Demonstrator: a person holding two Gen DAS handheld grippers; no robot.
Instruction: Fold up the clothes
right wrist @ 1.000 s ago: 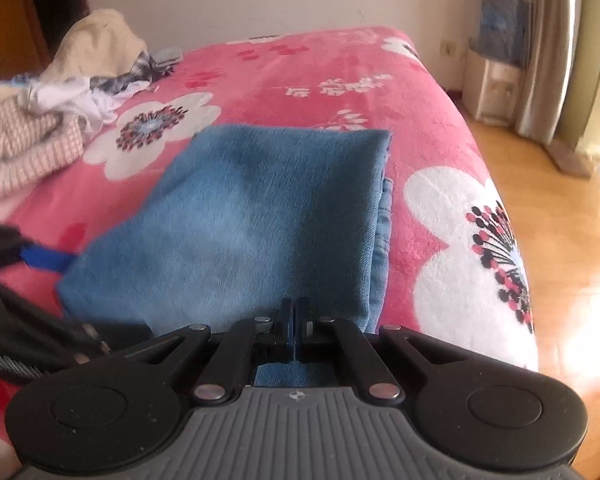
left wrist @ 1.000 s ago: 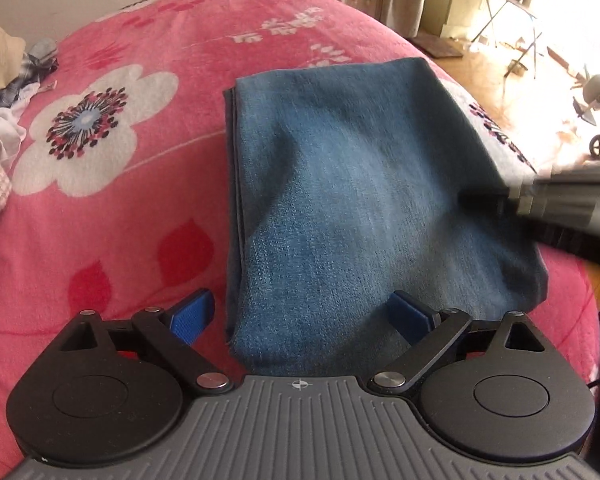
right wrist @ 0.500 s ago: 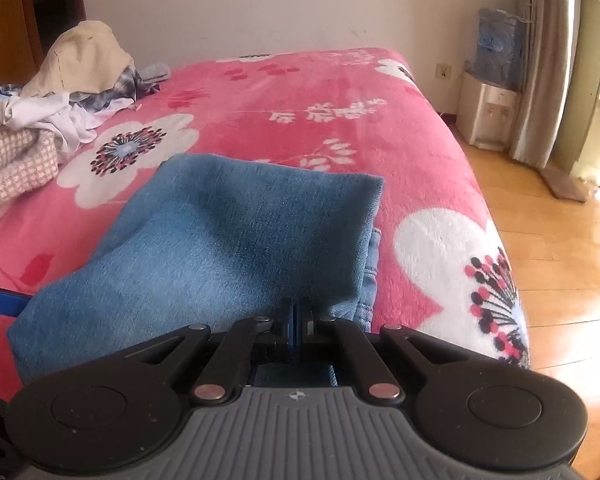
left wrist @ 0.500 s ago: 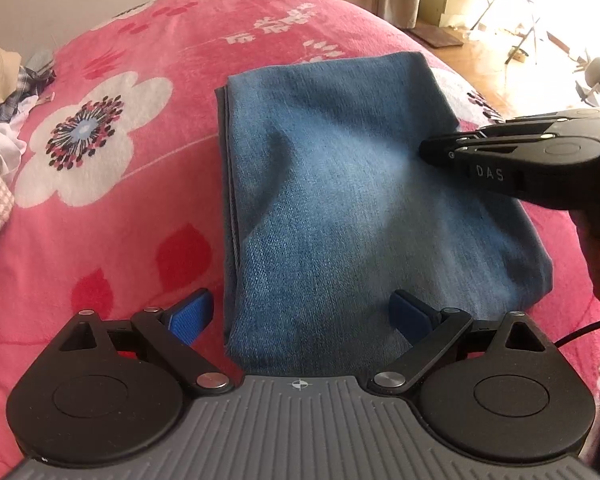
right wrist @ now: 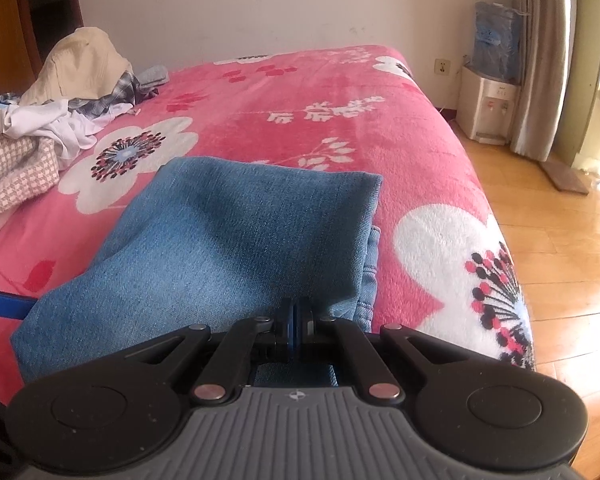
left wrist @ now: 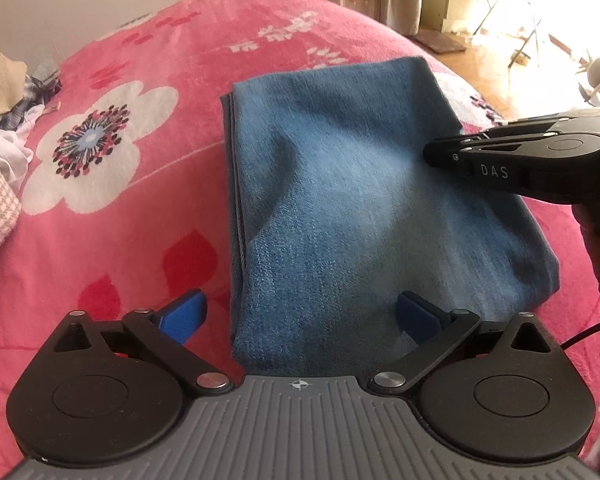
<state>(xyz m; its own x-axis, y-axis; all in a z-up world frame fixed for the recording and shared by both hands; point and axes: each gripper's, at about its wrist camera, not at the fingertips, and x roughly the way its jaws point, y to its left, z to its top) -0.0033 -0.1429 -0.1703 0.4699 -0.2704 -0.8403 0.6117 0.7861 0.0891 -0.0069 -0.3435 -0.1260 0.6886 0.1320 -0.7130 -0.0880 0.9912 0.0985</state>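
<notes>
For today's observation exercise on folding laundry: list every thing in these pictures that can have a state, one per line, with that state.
Jeans: folded flat on the bed, not gripped.
Left hand-held gripper: jaws opening, astride the jeans' near edge, pads clear.
Right hand-held gripper: shut, empty, over the jeans.
Clothes pile: unfolded, heaped.
Blanket: spread over the bed.

Folded jeans [left wrist: 340, 200] occupy the middle of a pink floral blanket [left wrist: 120, 240], with bare blanket lying open on both sides. The right gripper [left wrist: 432, 152] reaches in over the denim's right edge. A heap of loose clothes [right wrist: 48, 136] blocks the bed's far left side, beside the wall.
</notes>
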